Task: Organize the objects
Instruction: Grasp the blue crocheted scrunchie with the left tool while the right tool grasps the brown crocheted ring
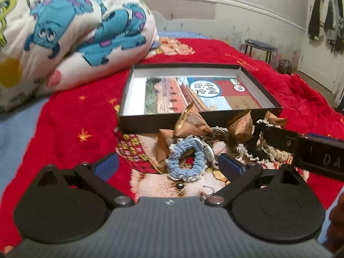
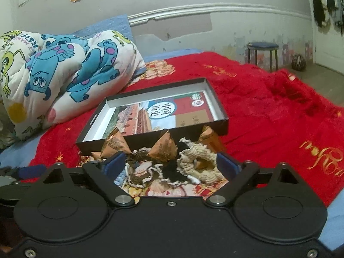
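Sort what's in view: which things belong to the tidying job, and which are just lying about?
Job: box, blue scrunchie, cream scrunchie, black scrunchie, brown wrapped packets.
Lying about: cartoon quilt, stool, hanging clothes.

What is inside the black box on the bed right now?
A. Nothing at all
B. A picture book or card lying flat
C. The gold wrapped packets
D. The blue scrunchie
B: the black box holds only a flat printed book or card; the blue scrunchie and the gold packets lie outside, in front of it.
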Action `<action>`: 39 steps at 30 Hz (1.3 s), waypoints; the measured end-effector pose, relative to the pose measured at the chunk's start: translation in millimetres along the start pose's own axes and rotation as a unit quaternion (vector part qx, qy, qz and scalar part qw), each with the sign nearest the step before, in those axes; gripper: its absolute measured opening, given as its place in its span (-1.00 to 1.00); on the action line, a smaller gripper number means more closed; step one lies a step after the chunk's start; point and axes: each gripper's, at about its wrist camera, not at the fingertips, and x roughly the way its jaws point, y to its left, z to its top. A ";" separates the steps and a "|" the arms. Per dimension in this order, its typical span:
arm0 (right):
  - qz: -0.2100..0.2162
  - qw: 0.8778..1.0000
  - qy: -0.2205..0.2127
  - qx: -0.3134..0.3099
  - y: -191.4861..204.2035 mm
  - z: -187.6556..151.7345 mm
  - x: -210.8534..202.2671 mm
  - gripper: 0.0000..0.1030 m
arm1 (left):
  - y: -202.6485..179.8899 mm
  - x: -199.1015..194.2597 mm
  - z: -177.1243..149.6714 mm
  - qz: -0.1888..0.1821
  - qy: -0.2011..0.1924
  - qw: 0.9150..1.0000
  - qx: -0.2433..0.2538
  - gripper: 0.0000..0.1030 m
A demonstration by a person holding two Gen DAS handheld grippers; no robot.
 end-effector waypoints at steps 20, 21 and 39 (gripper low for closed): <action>0.071 0.992 0.085 0.060 10.3 -15.0 73.7 -0.12 | -3.7 40.4 -12.1 0.000 0.044 0.999 -0.025 -0.56; 0.064 0.991 0.091 0.067 7.6 -16.0 78.5 -0.17 | -2.9 40.4 -11.9 0.001 0.044 0.999 -0.028 -0.56; 0.040 0.982 0.095 0.158 -10.3 -23.8 100.3 -0.75 | 1.1 44.1 -8.6 0.000 0.045 0.997 -0.059 -0.70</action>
